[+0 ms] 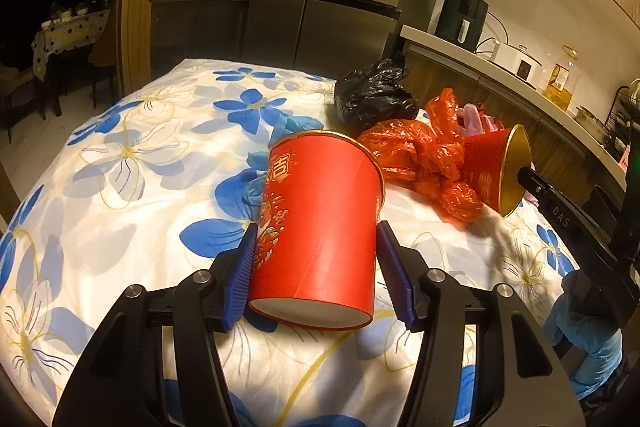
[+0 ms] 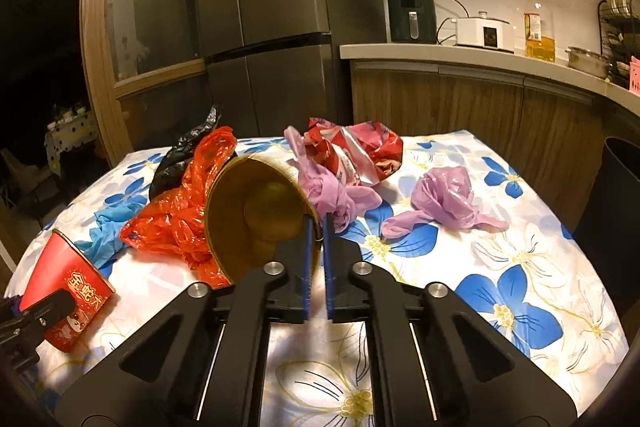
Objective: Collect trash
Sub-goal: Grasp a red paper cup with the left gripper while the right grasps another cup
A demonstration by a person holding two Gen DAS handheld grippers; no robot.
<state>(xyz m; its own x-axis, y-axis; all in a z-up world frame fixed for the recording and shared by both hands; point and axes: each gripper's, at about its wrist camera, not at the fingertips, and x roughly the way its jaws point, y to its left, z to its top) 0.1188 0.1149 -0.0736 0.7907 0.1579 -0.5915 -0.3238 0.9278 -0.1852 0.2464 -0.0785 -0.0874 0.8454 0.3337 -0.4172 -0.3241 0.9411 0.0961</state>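
Observation:
My left gripper (image 1: 316,247) is shut on a red paper cup (image 1: 320,227) with gold print, held tilted above the flowered tablecloth (image 1: 132,187); this cup also shows in the right wrist view (image 2: 68,287). My right gripper (image 2: 318,227) is shut on the rim of a second red cup with a gold inside (image 2: 256,215), lying on its side; it also shows in the left wrist view (image 1: 500,171). Beside it lie a red plastic bag (image 2: 176,223), a black bag (image 1: 372,95), a blue glove (image 2: 108,227), purple bags (image 2: 440,203) and a crumpled red wrapper (image 2: 352,151).
A dark bin (image 2: 612,211) stands at the table's right side. Behind are a steel fridge (image 2: 272,19) and a counter (image 2: 460,53) with an air fryer, cooker and oil bottle. A wooden door frame stands at the left.

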